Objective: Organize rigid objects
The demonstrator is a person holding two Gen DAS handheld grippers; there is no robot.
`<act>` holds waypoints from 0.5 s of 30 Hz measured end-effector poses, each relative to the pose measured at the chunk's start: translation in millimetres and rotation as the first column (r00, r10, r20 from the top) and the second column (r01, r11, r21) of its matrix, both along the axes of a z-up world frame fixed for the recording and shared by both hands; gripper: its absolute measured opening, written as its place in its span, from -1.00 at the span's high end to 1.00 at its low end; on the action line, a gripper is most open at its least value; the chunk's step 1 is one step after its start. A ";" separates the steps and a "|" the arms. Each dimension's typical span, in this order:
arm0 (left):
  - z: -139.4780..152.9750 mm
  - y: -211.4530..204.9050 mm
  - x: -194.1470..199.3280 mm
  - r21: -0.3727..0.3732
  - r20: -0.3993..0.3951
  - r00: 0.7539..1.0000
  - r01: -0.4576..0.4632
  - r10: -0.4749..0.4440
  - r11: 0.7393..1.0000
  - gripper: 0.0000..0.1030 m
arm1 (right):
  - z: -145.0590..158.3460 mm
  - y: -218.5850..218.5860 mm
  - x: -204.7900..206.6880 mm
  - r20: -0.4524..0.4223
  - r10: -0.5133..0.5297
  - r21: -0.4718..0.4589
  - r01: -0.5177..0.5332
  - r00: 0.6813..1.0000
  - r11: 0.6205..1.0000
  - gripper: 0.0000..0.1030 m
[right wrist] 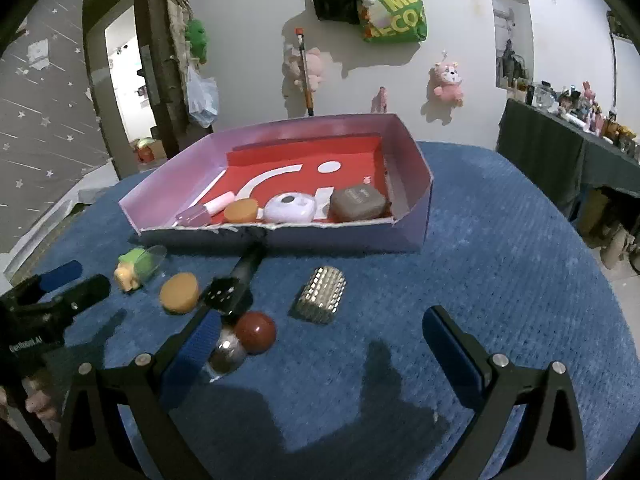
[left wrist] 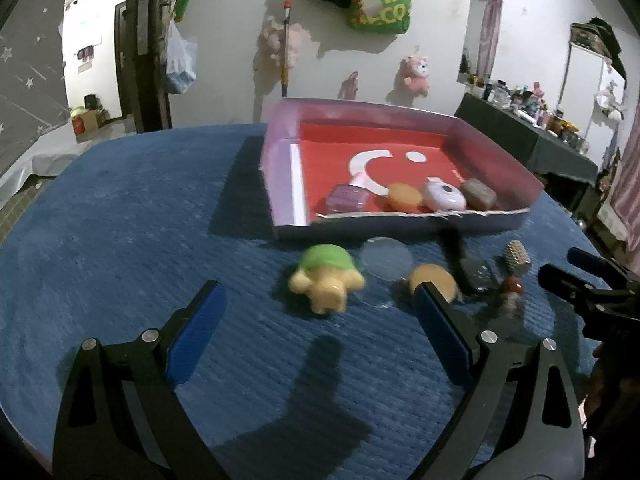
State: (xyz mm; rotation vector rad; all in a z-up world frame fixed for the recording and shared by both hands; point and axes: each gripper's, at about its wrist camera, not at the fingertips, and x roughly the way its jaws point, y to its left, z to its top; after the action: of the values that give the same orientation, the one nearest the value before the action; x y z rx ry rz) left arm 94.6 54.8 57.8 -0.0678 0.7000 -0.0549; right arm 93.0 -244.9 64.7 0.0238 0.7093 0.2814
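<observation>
Blue ribbed cloth (right wrist: 500, 280) under studded metal cylinder (right wrist: 320, 295)

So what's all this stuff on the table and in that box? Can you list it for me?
box: 1, pink walls, red floor, far side of table
items in box: 4 along near wall; clear pink bottle, orange disc, white round case, brown block
turtle toy: 1, green and yellow, on cloth before box
clear disc: 1, transparent, beside turtle
orange puck: 1, on cloth
black handled tool: 1, handle towards box
silver studded cylinder: 1, on cloth
red ball: 1, beside a shiny ball
table: 1, blue cloth
left hand-held gripper: open, empty
right hand-held gripper: open, empty
</observation>
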 end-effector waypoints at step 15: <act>-10.5 15.6 46.3 0.019 -0.142 0.990 0.015 -0.012 1.000 -0.86 | -1.6 -1.2 37.9 -0.075 -0.045 -0.063 0.040 0.996 0.997 -1.00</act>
State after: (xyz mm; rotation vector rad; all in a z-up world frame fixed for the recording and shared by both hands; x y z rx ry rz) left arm 140.9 70.4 47.3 -0.0483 0.8430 -0.0567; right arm 130.8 -246.2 63.1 -0.0090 0.7920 0.2188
